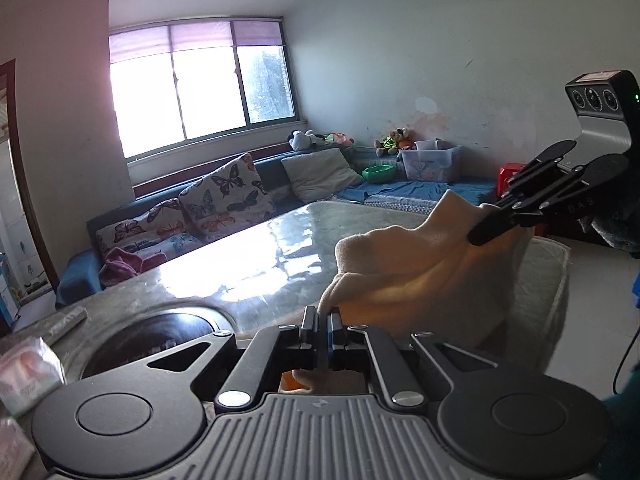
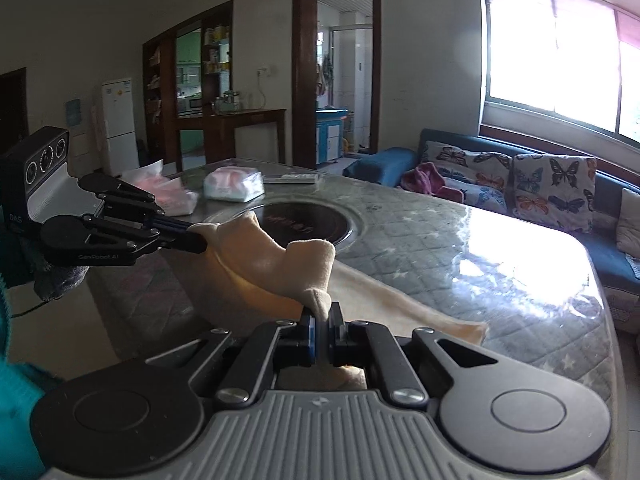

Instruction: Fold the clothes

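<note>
Low in the centre of both wrist views, your left gripper (image 1: pixel 323 318) and right gripper (image 2: pixel 323 316) each pinch an edge of the cream garment (image 1: pixel 420 264), lifted above the surface (image 2: pixel 460 248) with its far end trailing there; soft, light and saggy, so hold corners.

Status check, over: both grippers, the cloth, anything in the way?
Left hand-held gripper shut on cloth. Right hand-held gripper shut on cloth too. Cloth lifted between them, tail trailing on table. Path clear; packets far side.
</note>
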The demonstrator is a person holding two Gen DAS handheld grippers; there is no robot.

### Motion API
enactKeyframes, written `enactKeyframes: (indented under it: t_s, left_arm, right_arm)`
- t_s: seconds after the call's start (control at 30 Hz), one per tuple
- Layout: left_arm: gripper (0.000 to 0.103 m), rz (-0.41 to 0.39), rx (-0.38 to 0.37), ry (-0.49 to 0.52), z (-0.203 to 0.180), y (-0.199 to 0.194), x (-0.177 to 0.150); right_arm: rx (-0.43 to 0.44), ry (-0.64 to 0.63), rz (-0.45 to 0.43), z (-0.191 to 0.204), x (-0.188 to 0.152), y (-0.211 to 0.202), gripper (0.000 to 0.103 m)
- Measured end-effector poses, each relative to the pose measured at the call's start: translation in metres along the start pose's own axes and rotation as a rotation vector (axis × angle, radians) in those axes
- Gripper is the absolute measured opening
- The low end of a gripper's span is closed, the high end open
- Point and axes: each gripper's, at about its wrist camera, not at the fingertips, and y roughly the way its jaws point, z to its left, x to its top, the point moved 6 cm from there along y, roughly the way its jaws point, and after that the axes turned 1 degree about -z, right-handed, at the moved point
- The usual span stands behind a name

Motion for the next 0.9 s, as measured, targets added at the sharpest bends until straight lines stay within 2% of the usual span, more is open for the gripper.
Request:
enactKeyframes:
  t_s: [0.2, 0.3, 0.43, 0.5, 0.57, 0.6, 0.73, 0.77, 0.9]
  left_arm:
    - [0.005, 0.036, 0.001, -0.007, 0.031, 0.075, 0.014]
    - [0.005, 0.106, 0.001, -0.054, 0.048, 0.122, 0.006]
    - [0.008, 0.199, 0.019, -0.093, 0.059, 0.165, -0.019]
    - [0.011, 0.224, 0.04, -0.109, 0.064, 0.172, -0.028]
    - [0.019, 0.239, 0.063, -0.127, 0.07, 0.176, -0.033]
    - [0.02, 0.238, 0.078, -0.135, 0.073, 0.174, -0.032]
    - [0.019, 0.226, 0.119, -0.184, 0.083, 0.167, -0.025]
    - [0.018, 0.219, 0.111, -0.204, 0.082, 0.164, -0.021]
    - [0.017, 0.213, 0.005, -0.25, 0.058, 0.164, -0.006]
  right_arm:
    - [-0.053, 0.051, 0.026, -0.05, 0.021, 0.044, 0.005]
    - [-0.098, 0.084, 0.069, -0.082, 0.023, 0.081, 0.005]
    - [-0.139, 0.175, 0.166, -0.117, 0.0, 0.135, 0.009]
    - [-0.163, 0.202, 0.197, -0.126, -0.013, 0.152, 0.018]
    - [-0.174, 0.232, 0.206, -0.131, -0.02, 0.156, 0.021]
    - [-0.182, 0.252, 0.2, -0.134, -0.023, 0.153, 0.024]
    - [-0.223, 0.284, 0.162, -0.14, -0.025, 0.139, 0.024]
    - [-0.232, 0.283, 0.148, -0.14, -0.022, 0.136, 0.024]
    - [-0.175, 0.3, 0.12, -0.135, -0.011, 0.14, 0.024]
